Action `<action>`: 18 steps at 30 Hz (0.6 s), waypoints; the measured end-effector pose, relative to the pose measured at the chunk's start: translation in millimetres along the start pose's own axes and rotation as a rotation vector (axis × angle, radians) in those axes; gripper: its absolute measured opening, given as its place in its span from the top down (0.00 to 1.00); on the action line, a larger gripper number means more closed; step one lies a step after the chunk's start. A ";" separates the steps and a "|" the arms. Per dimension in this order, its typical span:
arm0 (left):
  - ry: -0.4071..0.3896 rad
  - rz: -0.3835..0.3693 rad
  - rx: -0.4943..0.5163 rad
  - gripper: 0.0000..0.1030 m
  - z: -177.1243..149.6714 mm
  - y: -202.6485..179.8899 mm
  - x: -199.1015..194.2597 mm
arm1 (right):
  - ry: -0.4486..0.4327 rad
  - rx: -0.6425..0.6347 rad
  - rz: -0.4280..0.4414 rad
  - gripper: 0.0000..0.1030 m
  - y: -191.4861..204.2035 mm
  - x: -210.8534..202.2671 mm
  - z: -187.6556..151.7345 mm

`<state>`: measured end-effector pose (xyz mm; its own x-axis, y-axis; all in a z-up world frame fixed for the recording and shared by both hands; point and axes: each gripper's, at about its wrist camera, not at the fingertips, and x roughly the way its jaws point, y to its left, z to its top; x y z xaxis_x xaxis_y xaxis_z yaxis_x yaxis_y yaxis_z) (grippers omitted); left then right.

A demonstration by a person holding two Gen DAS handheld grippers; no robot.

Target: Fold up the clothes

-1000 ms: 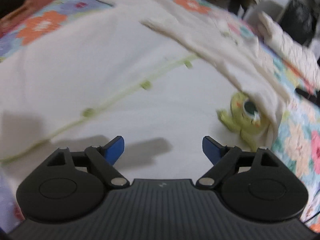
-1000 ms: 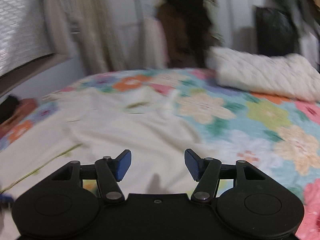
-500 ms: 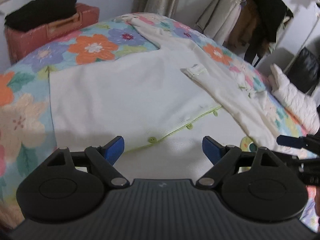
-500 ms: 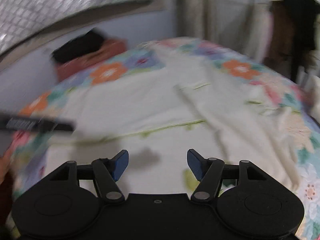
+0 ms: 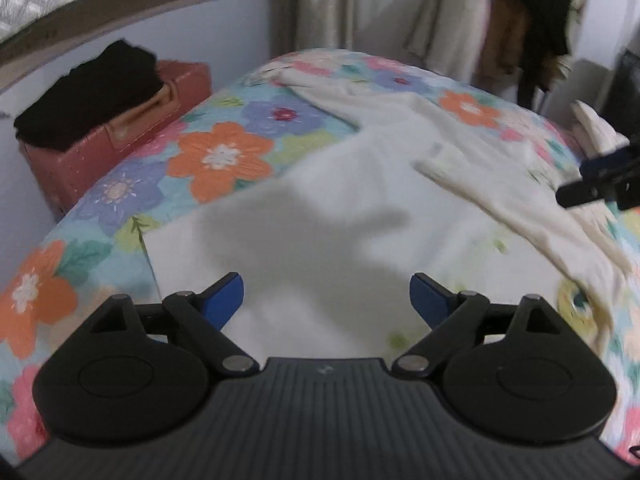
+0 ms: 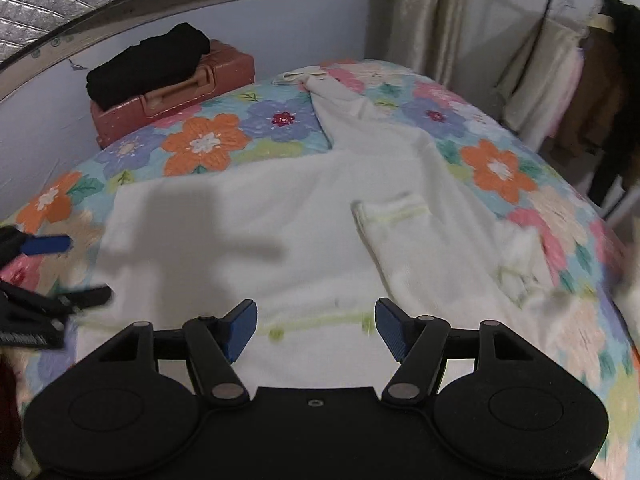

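Note:
A cream-white garment [image 5: 320, 220] [image 6: 280, 220] with green buttons and piping lies spread across the floral bed. One sleeve [image 6: 404, 236] is folded over its front, the other sleeve [image 6: 340, 100] stretches toward the far edge. A frog picture [image 5: 576, 308] shows near the garment's right side. My left gripper [image 5: 326, 300] hovers open above the garment's near left part, empty. My right gripper [image 6: 316, 324] hangs open over the button line [image 6: 320, 322], holding nothing. Each gripper shows at the edge of the other's view: the right one [image 5: 600, 184], the left one [image 6: 44, 272].
The floral bedspread [image 5: 220, 156] [image 6: 200, 144] covers the bed. A red suitcase [image 6: 176, 96] [image 5: 100, 148] with black clothing [image 6: 148, 64] on top stands by the wall at left. Curtains [image 6: 416, 16] and a rack of hanging clothes [image 6: 580, 80] stand behind the bed.
Both grippers have pulled back and up from the garment, so more of the bed and room shows. The right gripper swung left toward the suitcase side. Both stayed open.

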<state>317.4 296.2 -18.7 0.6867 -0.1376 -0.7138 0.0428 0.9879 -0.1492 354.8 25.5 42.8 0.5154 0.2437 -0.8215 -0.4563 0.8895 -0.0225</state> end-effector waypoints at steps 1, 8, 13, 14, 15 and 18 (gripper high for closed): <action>-0.022 -0.018 -0.034 0.12 13.3 9.3 13.3 | -0.015 0.009 0.013 0.32 -5.2 15.1 9.7; -0.106 -0.004 -0.204 0.12 105.8 50.4 131.3 | -0.147 0.079 0.208 0.32 -26.4 123.7 82.3; -0.061 0.029 -0.221 0.18 146.6 64.4 215.6 | -0.125 -0.010 0.198 0.35 -24.2 186.3 126.1; -0.059 0.035 -0.208 0.22 150.9 65.9 228.7 | -0.115 -0.035 0.188 0.37 -23.3 198.6 134.2; -0.058 0.039 -0.198 0.24 154.4 67.8 240.2 | -0.104 -0.060 0.179 0.47 -22.4 210.8 142.3; -0.054 0.017 -0.207 0.30 164.7 76.5 272.8 | -0.072 -0.123 0.153 0.71 -20.5 248.0 167.2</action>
<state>627.5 346.2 -112.2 0.7244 -0.1115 -0.6803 -0.1152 0.9534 -0.2790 613.2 132.3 -65.3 0.4818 0.4037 -0.7778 -0.6165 0.7869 0.0266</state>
